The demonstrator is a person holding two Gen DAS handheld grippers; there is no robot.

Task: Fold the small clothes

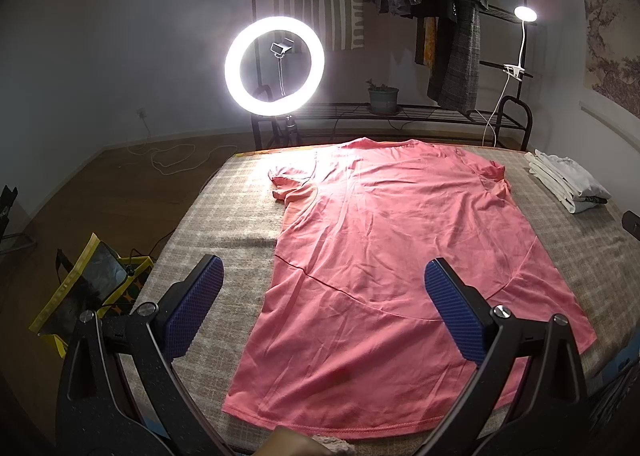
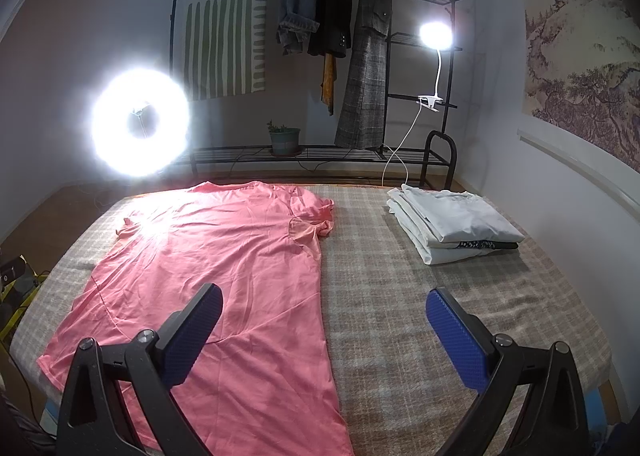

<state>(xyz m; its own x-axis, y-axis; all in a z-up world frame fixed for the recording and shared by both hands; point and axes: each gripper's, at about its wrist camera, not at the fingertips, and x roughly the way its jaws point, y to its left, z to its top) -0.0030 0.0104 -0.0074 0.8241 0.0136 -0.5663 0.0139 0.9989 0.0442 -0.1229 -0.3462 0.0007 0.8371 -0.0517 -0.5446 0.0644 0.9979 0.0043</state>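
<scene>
- A pink T-shirt lies spread flat on the checked bed cover, collar at the far end, hem nearest the person; not one fold made yet.
- Far right, a folded stack sits finished, by the look of it.
- Left gripper hangs above the hem, released and empty.
- Right gripper is wide apart too, straddling the shirt's right edge.
</scene>
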